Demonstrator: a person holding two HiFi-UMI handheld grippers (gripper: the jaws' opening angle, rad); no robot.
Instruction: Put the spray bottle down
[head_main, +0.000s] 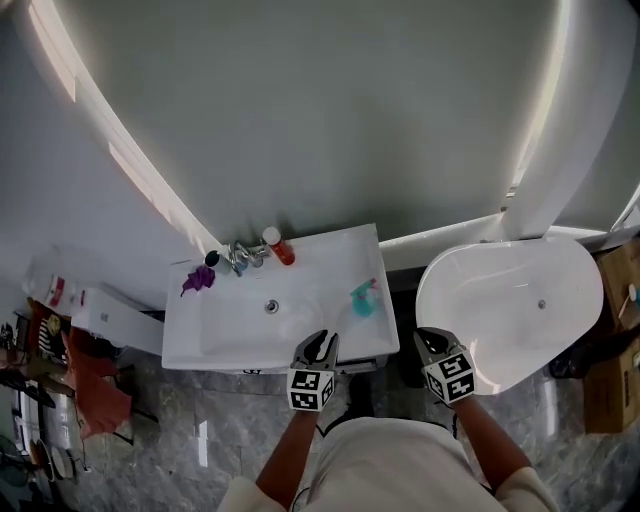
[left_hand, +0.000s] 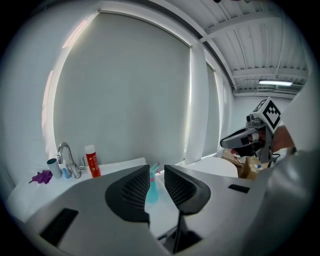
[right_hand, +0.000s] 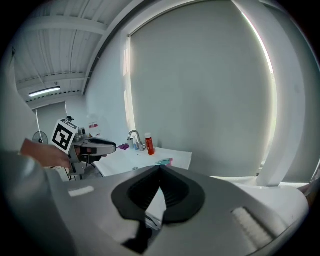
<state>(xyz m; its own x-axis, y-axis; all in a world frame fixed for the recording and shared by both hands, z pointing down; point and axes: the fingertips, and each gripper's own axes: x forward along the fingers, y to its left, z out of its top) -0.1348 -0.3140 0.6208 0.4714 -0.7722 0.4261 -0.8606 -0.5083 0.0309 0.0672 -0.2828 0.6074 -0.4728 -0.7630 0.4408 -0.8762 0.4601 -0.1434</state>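
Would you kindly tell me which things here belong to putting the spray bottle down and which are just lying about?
Job in hand: spray bottle, set on the sink; left gripper, jaws closing with nothing between them.
Lying about: tap, red bottle, purple item, bathtub.

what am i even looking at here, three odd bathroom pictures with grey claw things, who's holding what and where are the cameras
A person holds a tool in each hand, and each tool ends in a two-jaw gripper with a marker cube. The head view comes from a camera on the person's head, looking down at the left gripper and right gripper. The other two views come from cameras riding on each gripper, looking along its jaws.

On the white sink are a faucet, a red bottle and a small purple object. The teal spray bottle rests on its right side, free of both grippers. A white bathtub sits beside it.

Nothing is held: the left gripper's jaws are closing on nothing, and the right's are shut.
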